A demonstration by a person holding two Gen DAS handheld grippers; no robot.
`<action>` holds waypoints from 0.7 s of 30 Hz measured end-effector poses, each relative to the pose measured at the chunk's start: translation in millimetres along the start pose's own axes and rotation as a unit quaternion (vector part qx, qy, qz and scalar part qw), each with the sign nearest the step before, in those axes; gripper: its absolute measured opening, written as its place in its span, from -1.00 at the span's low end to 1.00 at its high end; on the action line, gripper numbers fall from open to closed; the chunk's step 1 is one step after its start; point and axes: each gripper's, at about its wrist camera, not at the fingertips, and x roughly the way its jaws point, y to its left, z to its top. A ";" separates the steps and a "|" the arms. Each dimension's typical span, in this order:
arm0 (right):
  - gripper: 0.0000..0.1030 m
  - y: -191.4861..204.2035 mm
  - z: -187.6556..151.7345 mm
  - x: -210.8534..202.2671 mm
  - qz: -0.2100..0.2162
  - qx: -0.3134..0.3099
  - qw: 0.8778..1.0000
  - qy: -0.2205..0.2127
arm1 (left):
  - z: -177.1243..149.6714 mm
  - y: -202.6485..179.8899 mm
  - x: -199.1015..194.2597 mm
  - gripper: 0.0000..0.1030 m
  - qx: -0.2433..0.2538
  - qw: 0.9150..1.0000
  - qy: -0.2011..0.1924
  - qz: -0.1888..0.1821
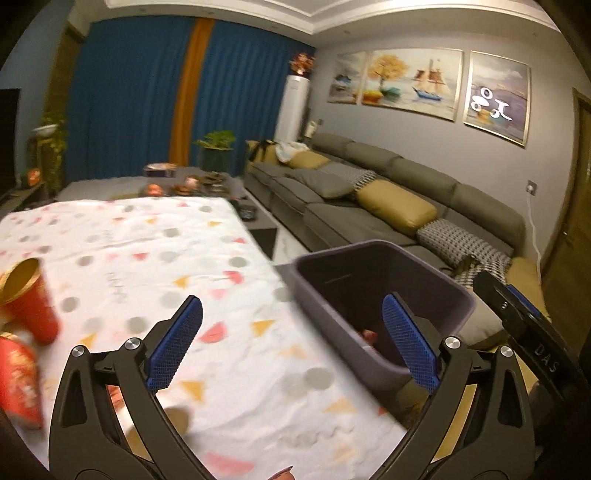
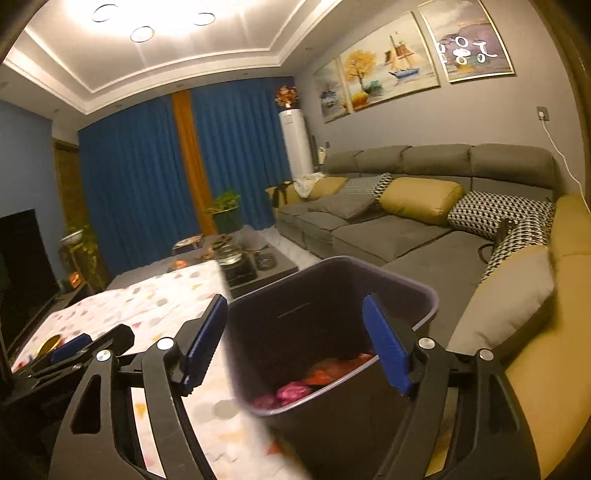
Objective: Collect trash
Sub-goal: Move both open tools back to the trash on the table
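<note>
Red and pink trash [image 2: 325, 373] is lying in the dark bin [image 2: 413, 291], directly ahead of the right gripper [image 2: 295, 347], whose jaws are standing wide and empty. The left gripper [image 1: 291, 347], spread wide with nothing between its pads, is hovering over the desk [image 1: 155, 236]; a red cup [image 1: 31, 299] is lying on its side to its left, mouth pointing away.

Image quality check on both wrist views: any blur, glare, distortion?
Left wrist: heavy fisheye bending, red cup and tablecloth motion-smeared, glare on the right painting. Right wrist: ceiling lights blown out, bin near edge soft, dim warm cast.
</note>
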 end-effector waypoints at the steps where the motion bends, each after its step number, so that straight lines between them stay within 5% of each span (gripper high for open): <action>1: 0.46 6.6 -2.6 -3.6 0.008 -0.004 1.000 0.002 | -2.0 4.6 -6.9 0.87 -0.003 1.000 -0.002 0.005; 21: 0.46 118.7 -58.5 -66.3 0.112 -0.053 0.992 0.022 | -53.4 128.7 -136.4 0.87 -0.037 0.987 -0.030 0.153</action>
